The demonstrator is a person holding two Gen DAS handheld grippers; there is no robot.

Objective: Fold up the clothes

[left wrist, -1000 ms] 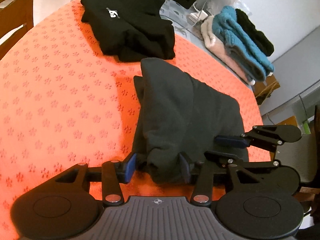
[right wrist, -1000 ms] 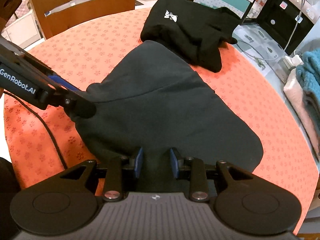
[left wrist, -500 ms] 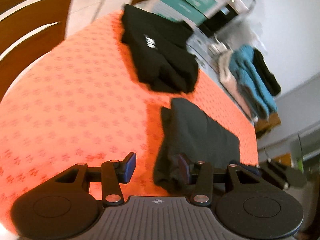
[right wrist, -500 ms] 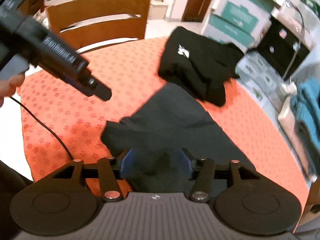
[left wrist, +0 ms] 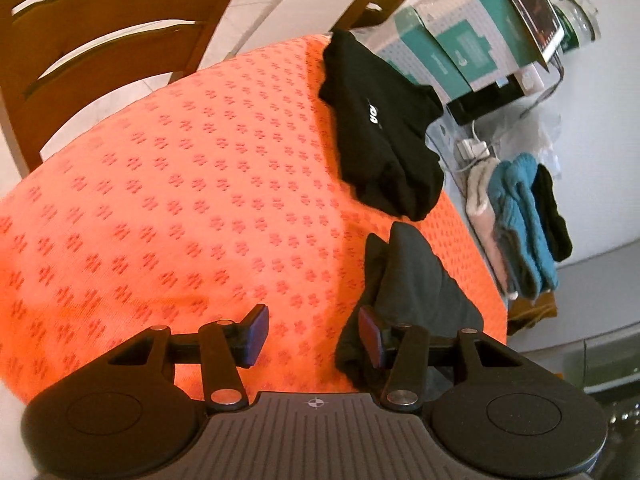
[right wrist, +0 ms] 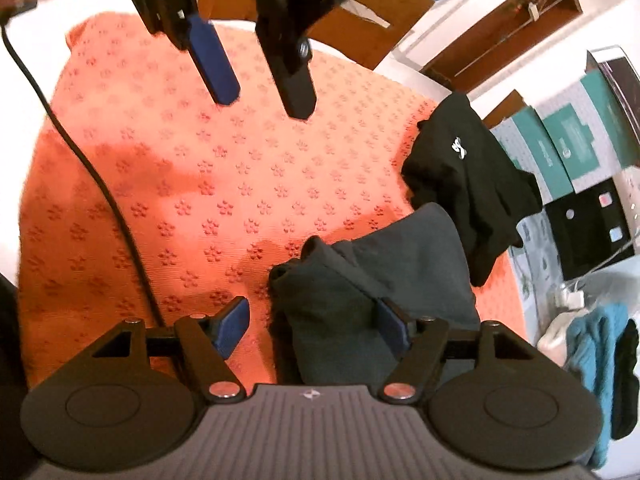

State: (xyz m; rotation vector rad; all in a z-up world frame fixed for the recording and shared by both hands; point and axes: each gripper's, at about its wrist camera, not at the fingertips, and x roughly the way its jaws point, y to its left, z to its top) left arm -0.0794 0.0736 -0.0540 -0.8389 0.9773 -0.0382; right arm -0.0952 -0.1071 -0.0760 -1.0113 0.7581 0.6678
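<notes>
While both claws gape empty, L claw (left wrist: 314,334) hangs over the orange-clothed worktop (left wrist: 180,200) & R claw (right wrist: 314,328) straddles a folded dark-grey garment (right wrist: 384,276) beside a black hoodie (right wrist: 468,184).

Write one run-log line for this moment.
left gripper: open, off cloth | right gripper: open, over dark grey garment | garment: folded on orange tablecloth | black garment: beside it

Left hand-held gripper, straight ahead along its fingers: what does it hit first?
Probably the bare orange flower-patterned tablecloth; the left hand-held gripper is open, and the folded dark grey garment sits beside its right finger. Depth unclear.
</notes>
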